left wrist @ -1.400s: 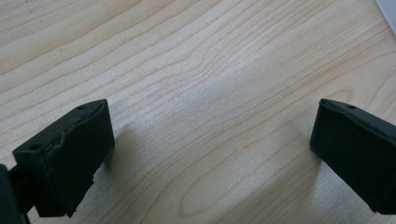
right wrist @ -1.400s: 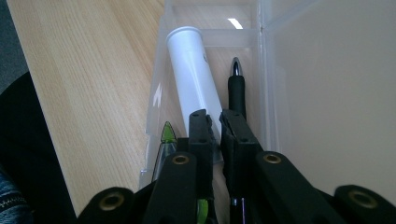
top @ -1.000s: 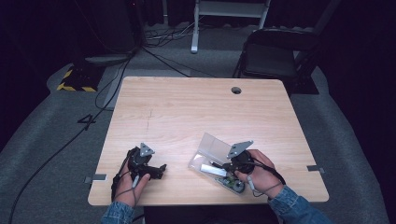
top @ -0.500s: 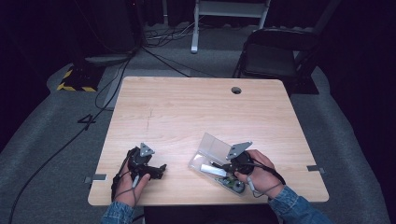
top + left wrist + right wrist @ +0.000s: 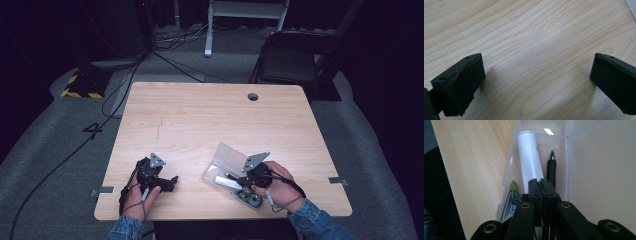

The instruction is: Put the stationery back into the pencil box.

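Barely anything had shifted over the last second: both hands sat where they were, near the table's [image 5: 210, 120] front edge. Judged a pause, packing of the case [image 5: 226, 165] not advancing. Right gripper [image 5: 540, 185] had jaws pressed together above the open case, near the front-right corner; whether it pinched the black pen [image 5: 551, 168] under its tips could not be told. Pen lay in the tray just beside the white tube [image 5: 530, 157], with a green-tipped tape dispenser [image 5: 511, 200] at the tray's near end. Left gripper [image 5: 536, 75] stood jaws wide, empty, on bare wood toward the front-left corner, well apart from the case.
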